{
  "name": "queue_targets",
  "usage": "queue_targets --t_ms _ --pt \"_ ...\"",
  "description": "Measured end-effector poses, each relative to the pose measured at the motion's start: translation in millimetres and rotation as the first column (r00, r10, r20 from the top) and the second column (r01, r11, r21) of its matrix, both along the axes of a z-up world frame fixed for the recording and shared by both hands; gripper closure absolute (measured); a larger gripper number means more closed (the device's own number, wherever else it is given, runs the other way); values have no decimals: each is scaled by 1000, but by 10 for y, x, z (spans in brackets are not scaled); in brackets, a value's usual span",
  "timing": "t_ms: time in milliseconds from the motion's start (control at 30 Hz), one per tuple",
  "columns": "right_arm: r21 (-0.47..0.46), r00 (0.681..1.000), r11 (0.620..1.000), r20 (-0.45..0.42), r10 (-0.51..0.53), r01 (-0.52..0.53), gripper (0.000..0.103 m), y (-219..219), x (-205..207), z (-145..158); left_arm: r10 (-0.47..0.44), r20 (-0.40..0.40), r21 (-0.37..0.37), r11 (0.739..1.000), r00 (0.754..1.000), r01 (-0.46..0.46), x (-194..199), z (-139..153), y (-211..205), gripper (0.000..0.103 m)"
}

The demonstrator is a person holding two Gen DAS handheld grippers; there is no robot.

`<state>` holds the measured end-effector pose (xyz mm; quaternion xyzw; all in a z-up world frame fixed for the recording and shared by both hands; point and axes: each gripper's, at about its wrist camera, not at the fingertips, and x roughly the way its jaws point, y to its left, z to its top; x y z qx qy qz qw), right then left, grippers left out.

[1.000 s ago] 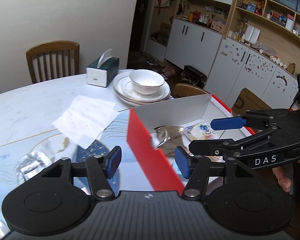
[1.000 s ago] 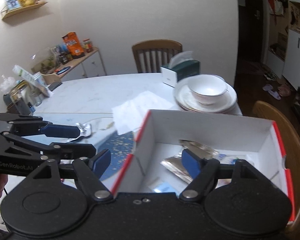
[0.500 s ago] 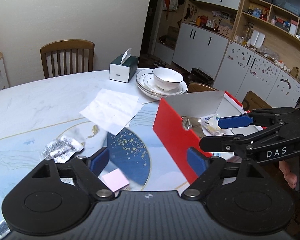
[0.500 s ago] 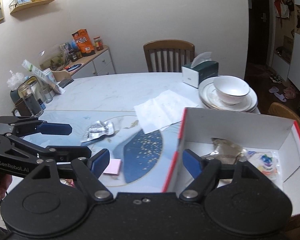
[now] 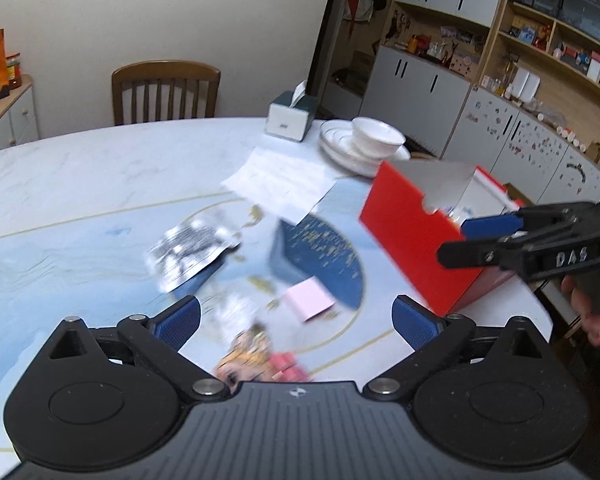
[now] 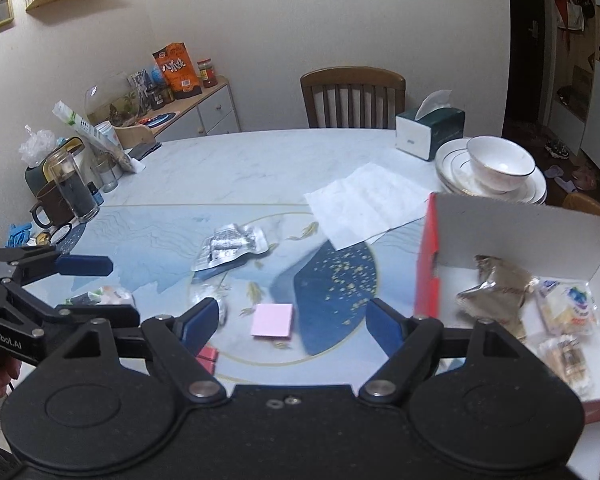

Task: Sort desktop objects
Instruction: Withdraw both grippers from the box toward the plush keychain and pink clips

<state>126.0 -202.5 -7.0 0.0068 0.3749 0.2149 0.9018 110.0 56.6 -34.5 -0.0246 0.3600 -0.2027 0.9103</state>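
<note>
A red box [image 5: 412, 248] with a white inside [image 6: 512, 236] stands at the table's right edge and holds several snack packets [image 6: 496, 292]. On the table lie a pink sticky pad [image 5: 309, 298] [image 6: 272, 320], a silver foil packet [image 5: 190, 250] [image 6: 230, 244], a small clear wrapper [image 6: 208, 294] and a colourful packet [image 5: 256, 350] near the front. My left gripper [image 5: 296, 320] is open and empty above the pink pad area. My right gripper [image 6: 288, 320] is open and empty, left of the box; it also shows in the left wrist view [image 5: 488, 240].
A white paper sheet [image 6: 364, 204], stacked plates with a bowl [image 6: 496, 168] and a tissue box [image 6: 428, 130] lie at the far right. A mug, glass jar [image 6: 70, 188] and small bottles stand at the left. A wooden chair [image 6: 352, 96] is behind the table.
Both grippers have drawn back and left from the red box, staying open and empty. The table's loose items have come into view.
</note>
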Motion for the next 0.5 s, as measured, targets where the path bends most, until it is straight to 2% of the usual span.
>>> queue_targets --t_ms 267,500 --pt "-15 1000 1000 -23 8 -8 22 317 -66 -152 -70 2 74 995 998 70 -104 -141 454 1" --pt "-34 998 999 -58 38 -40 22 608 -113 -305 -77 -31 113 990 997 80 -81 -292 830 1"
